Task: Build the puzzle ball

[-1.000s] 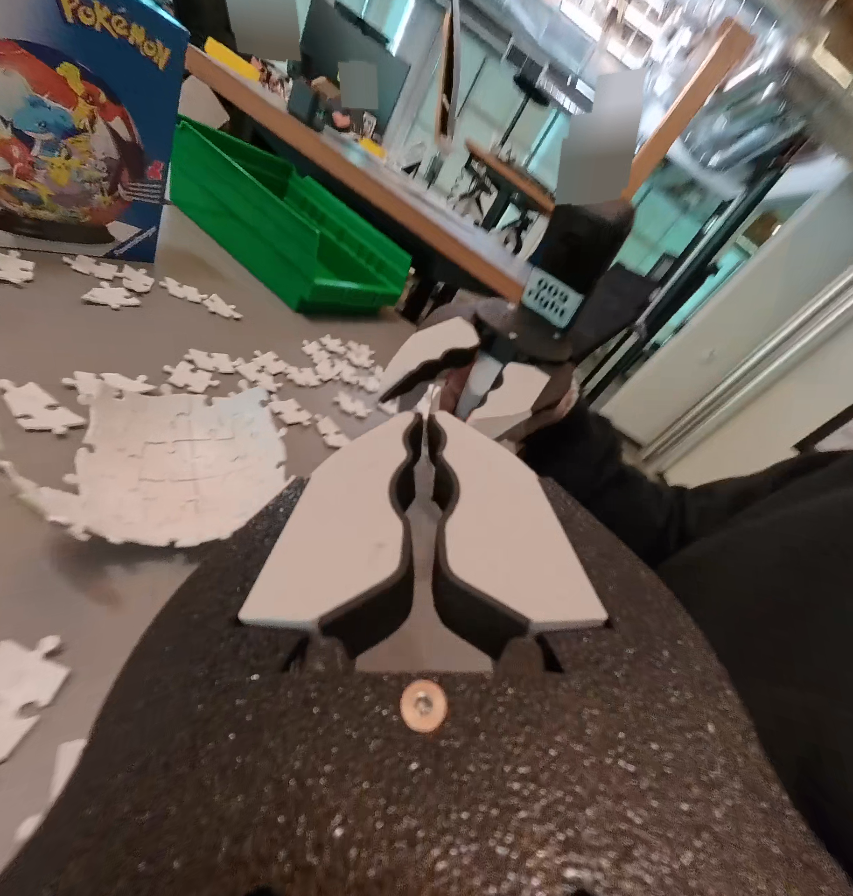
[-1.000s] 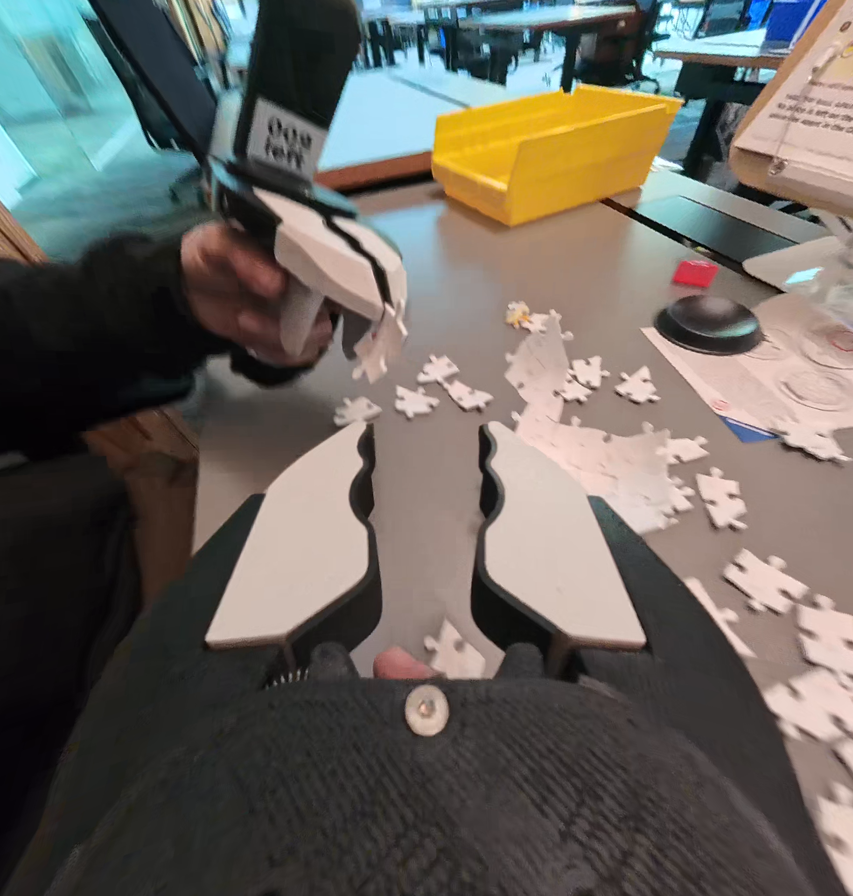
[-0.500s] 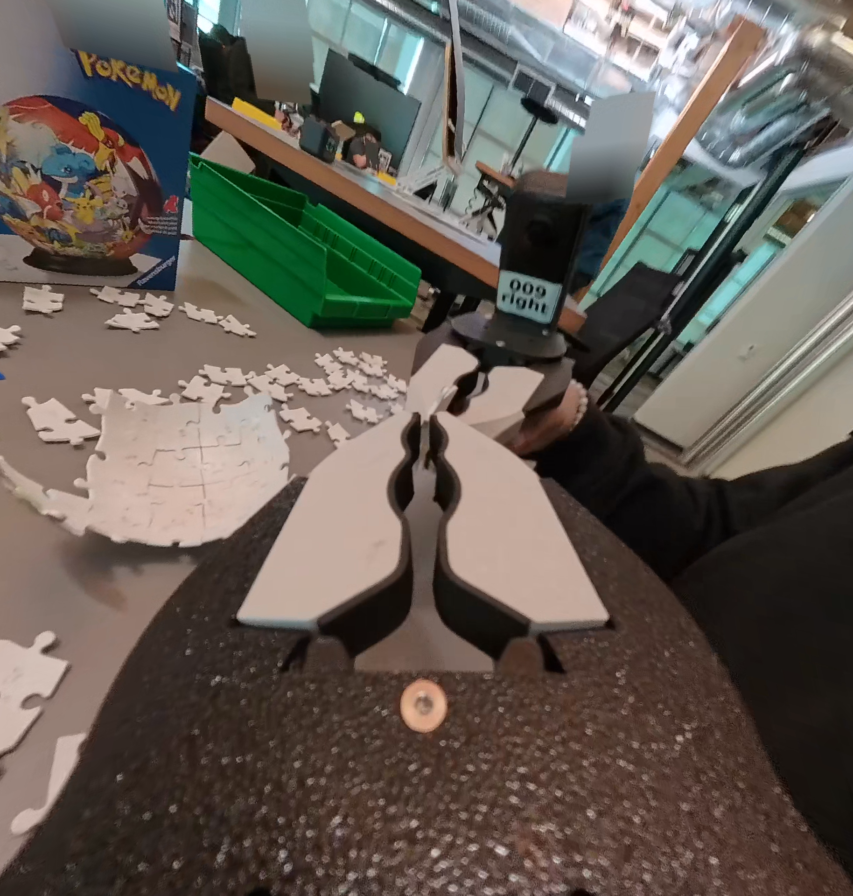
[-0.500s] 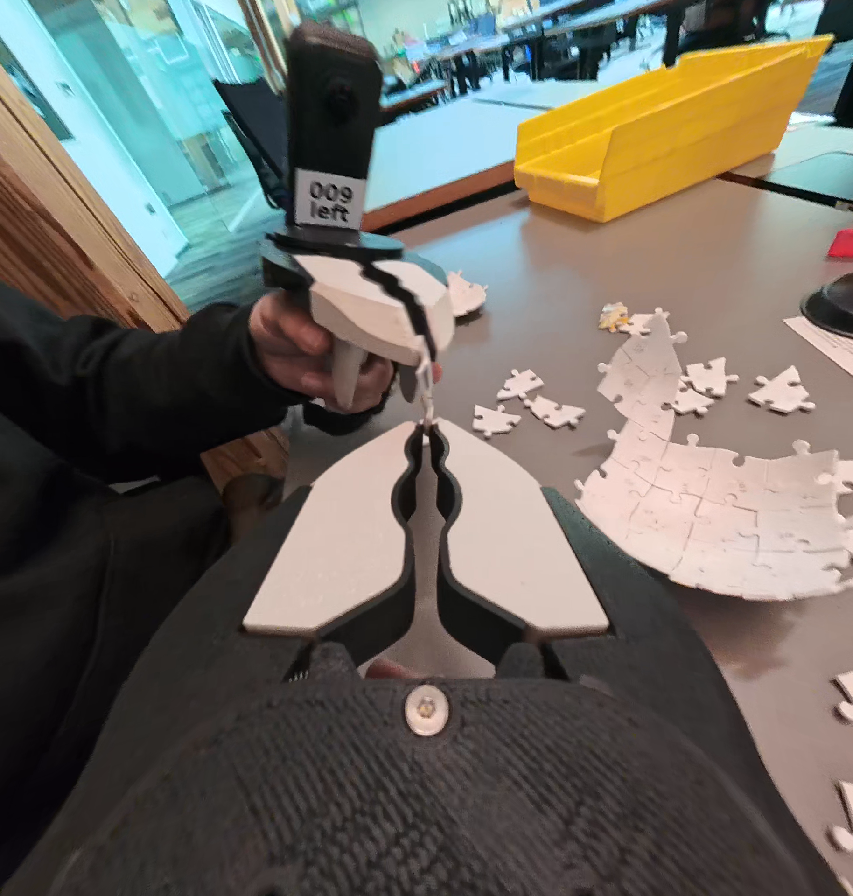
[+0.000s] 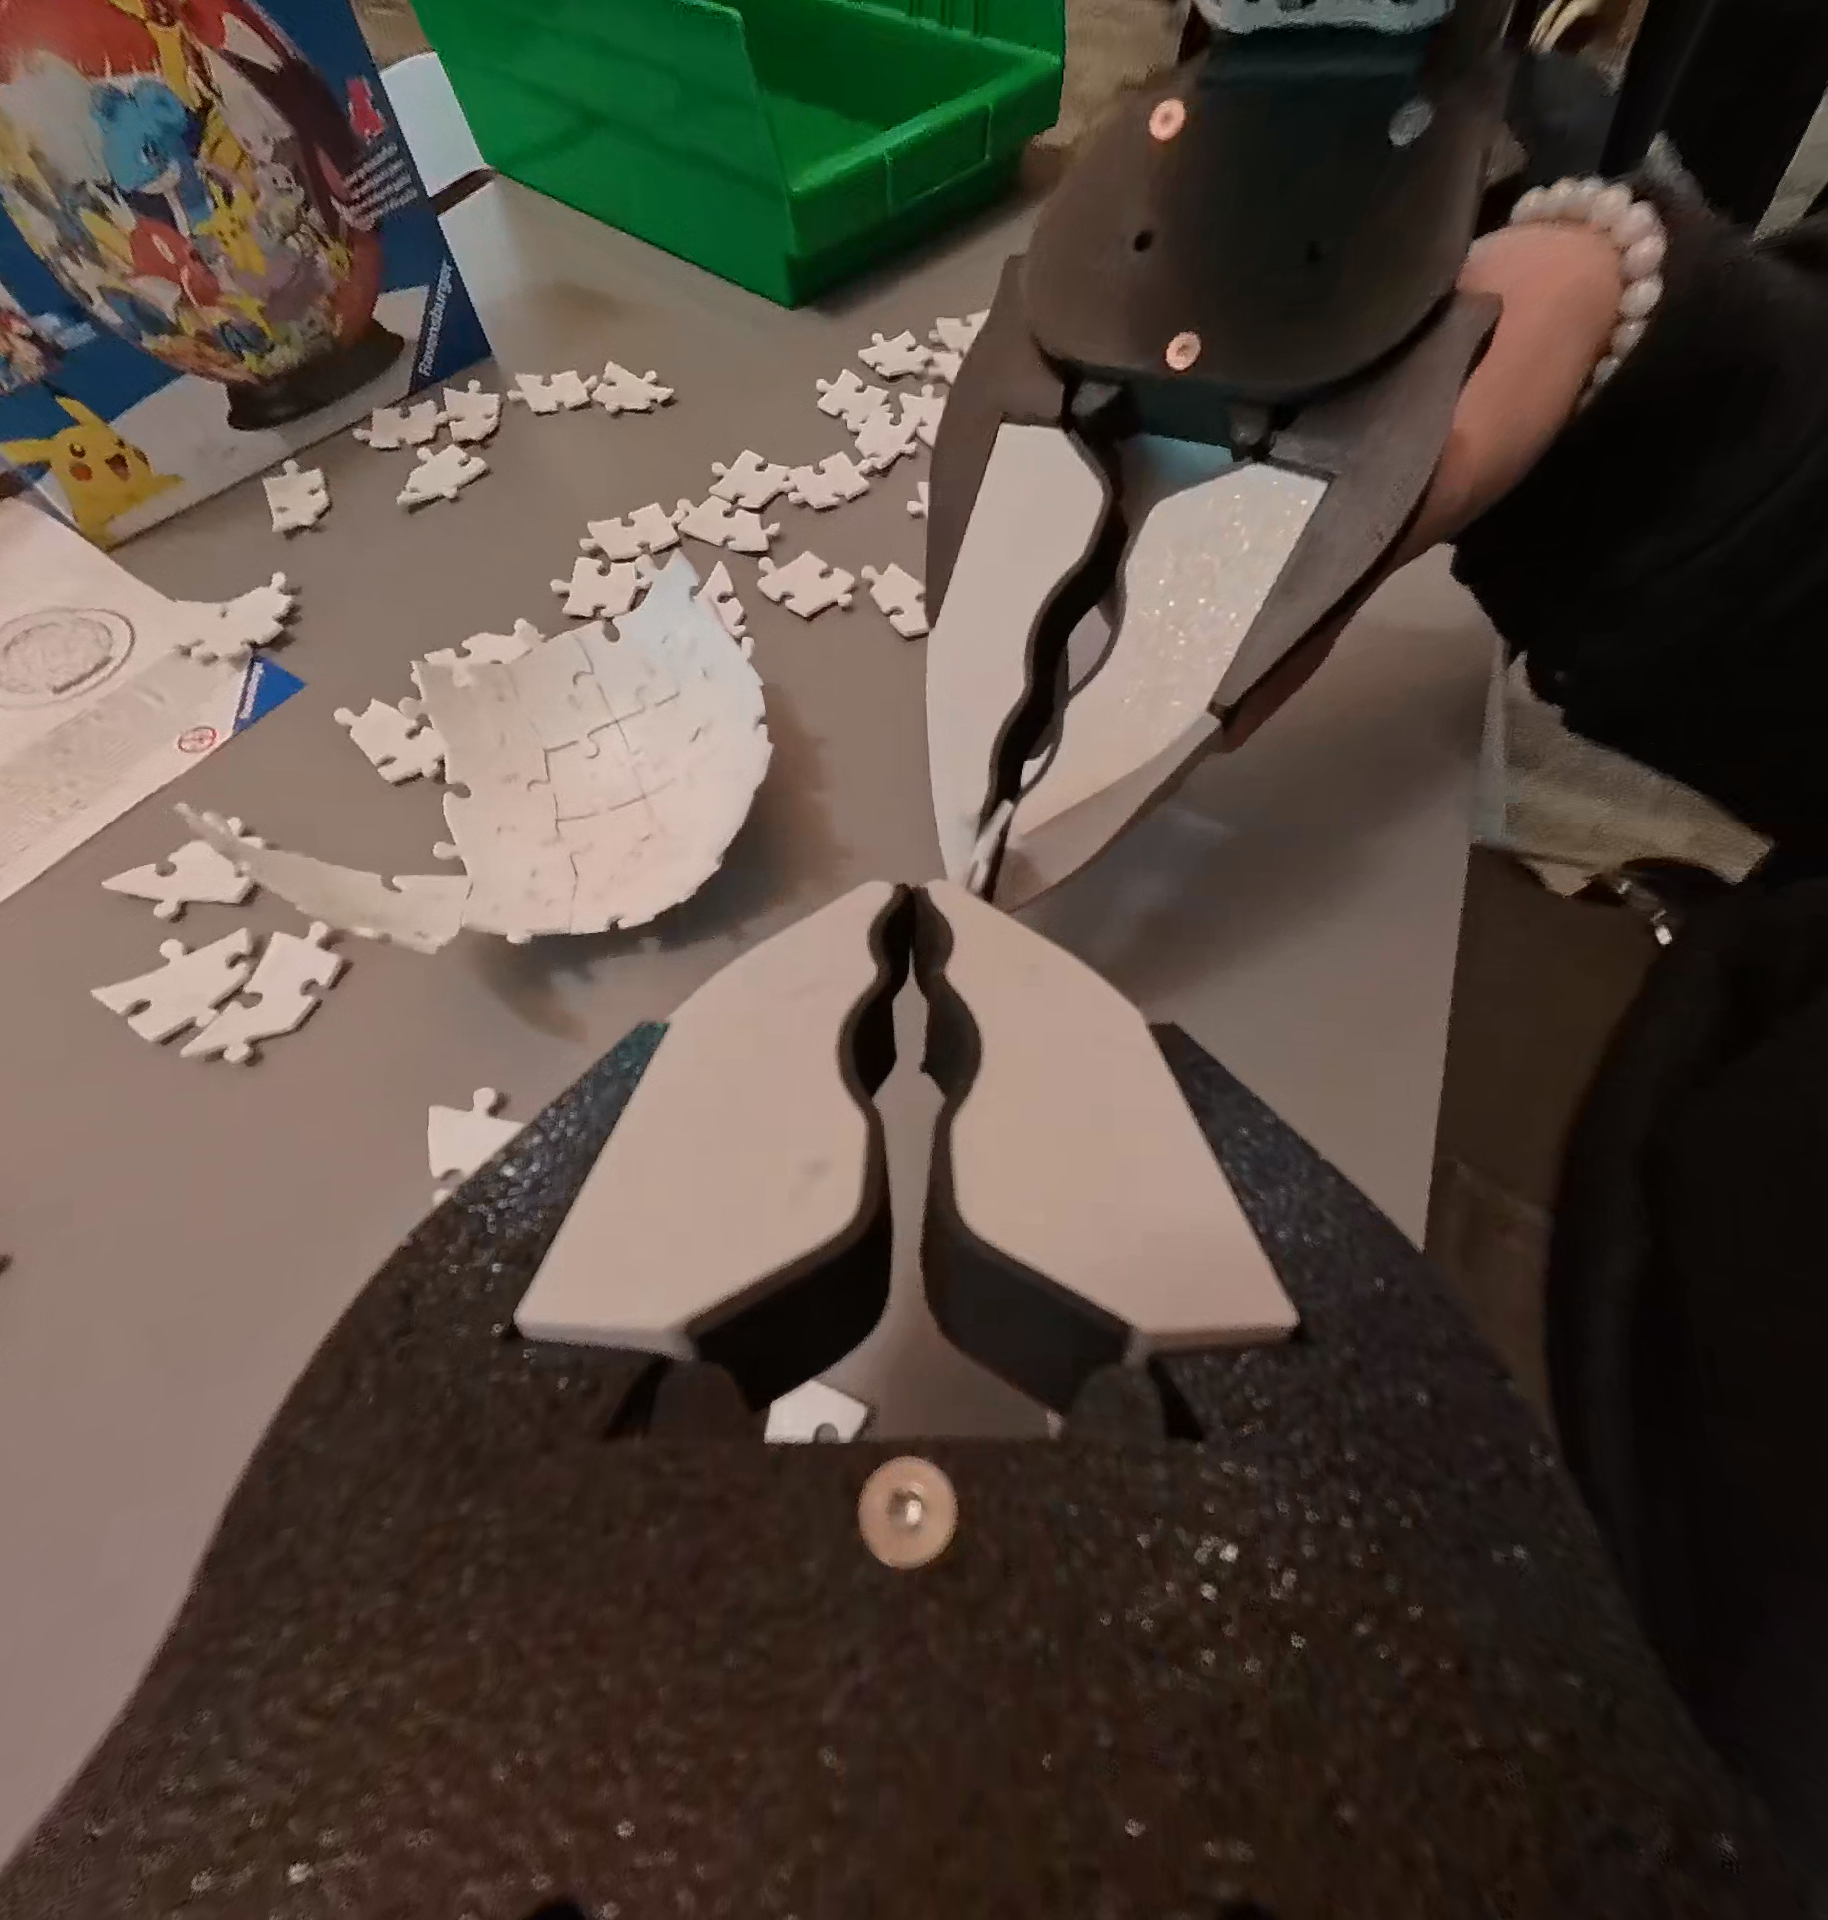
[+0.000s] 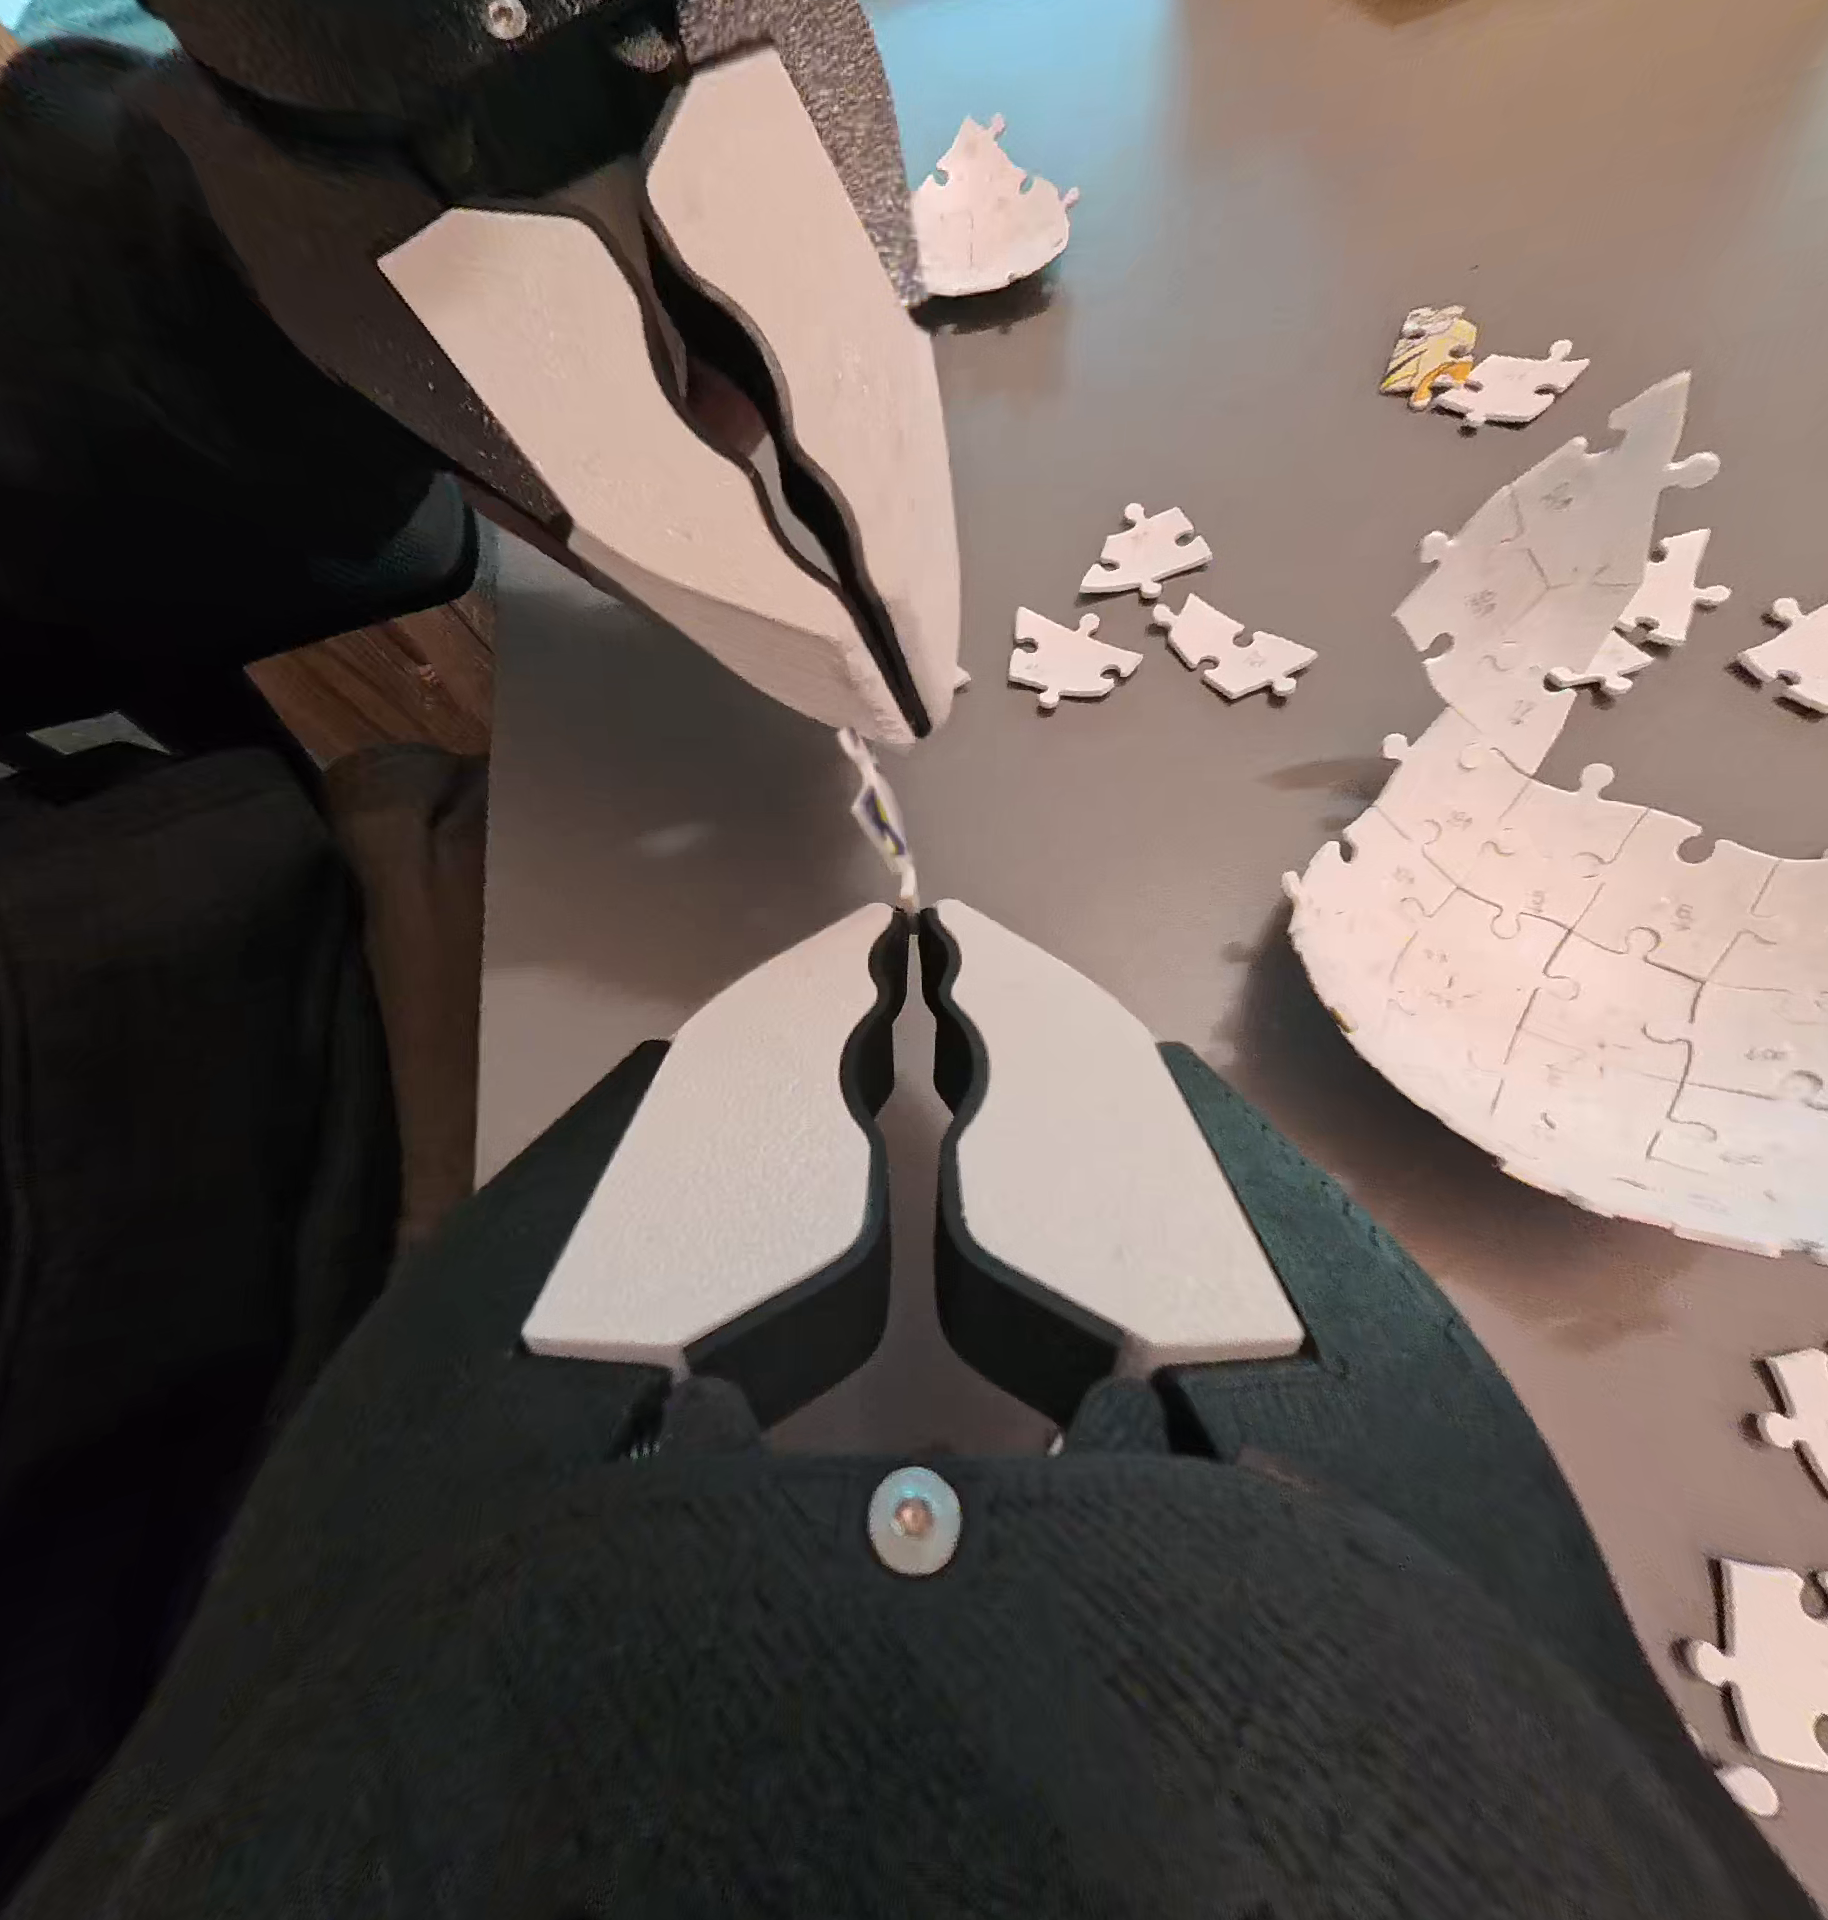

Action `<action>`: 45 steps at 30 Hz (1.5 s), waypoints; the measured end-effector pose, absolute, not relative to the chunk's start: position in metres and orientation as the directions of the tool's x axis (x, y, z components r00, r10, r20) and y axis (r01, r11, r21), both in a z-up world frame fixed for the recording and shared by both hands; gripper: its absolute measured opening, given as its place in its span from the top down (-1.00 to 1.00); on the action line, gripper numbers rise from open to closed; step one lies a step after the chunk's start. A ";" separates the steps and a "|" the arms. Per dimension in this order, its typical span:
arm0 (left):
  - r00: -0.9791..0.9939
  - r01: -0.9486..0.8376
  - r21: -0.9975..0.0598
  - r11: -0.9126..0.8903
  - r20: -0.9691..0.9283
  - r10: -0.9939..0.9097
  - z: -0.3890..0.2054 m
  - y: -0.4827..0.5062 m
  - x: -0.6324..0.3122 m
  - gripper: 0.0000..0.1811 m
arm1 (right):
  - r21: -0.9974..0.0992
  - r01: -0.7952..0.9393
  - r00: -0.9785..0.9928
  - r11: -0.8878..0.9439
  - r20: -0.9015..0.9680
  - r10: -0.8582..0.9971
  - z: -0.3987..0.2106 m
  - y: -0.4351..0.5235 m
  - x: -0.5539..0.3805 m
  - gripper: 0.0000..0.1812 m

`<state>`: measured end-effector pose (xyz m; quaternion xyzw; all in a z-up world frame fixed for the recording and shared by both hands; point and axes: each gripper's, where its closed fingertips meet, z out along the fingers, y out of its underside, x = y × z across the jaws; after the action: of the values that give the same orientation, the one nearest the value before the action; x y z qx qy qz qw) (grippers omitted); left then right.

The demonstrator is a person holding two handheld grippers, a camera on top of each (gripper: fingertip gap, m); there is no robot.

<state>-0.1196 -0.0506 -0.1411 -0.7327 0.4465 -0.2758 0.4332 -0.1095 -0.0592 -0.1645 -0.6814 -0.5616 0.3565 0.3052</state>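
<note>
Both grippers have tipped down toward the counter (image 5: 1149,1039) since a second ago, when they met higher up with the room behind them; the right one, open then, is now closed. Both pairs of jaws are nearly shut, tip to tip. Between them hangs one small piece (image 6: 882,821), seen edge-on, with a bit of blue and yellow print showing. The left gripper (image 6: 915,717) pinches its upper end and the right gripper (image 6: 912,914) its lower end, so each has a hold on it. In the left wrist view the same piece (image 5: 993,857) shows as a sliver at the right gripper's (image 5: 983,883) tips, just above the left gripper's (image 5: 910,894) own.

Just beyond the jaws, the shell (image 5: 598,769), a curved part-built section of the ball, lies on the counter white side up, with a thin strip trailing off one edge. Loose pieces (image 5: 723,520) are scattered past it, and the box (image 5: 162,208) and a green bin (image 5: 785,125) stand at the back.

The step looks like a hand-over or regrip of one piece so it can be turned to fit. Next, I judge, one gripper must let go while the other keeps its pinch, then carry the piece to the shell's open edge and line its tabs up. With so thin a hold, it could twist or drop at release.
</note>
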 end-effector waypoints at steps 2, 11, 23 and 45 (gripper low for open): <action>0.457 -0.357 -0.892 -0.277 0.092 -0.885 -0.138 -0.049 -0.123 1.00 | -0.825 0.534 0.139 -0.183 -0.128 0.982 -0.164 -0.054 -0.108 0.97; 0.413 -0.366 -0.896 -0.250 0.084 -0.907 -0.134 -0.056 -0.127 0.99 | -0.803 0.567 0.127 -0.184 -0.136 0.983 -0.170 -0.055 -0.108 0.98; 0.349 -0.477 -0.844 -0.247 0.076 -0.934 -0.154 -0.063 -0.117 0.98 | -0.794 0.592 0.093 -0.136 -0.100 0.991 -0.171 -0.060 -0.106 0.97; 0.845 -0.119 -0.613 -0.781 0.350 -0.404 -0.183 0.068 -0.280 0.99 | -0.882 0.406 0.489 -0.240 -0.012 0.872 -0.136 0.018 0.007 0.80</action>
<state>-0.2802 0.0681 -0.1831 -0.9131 0.1431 -0.2385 0.2982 0.0073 0.0182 -0.1357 -0.7419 -0.4307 0.2642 0.4408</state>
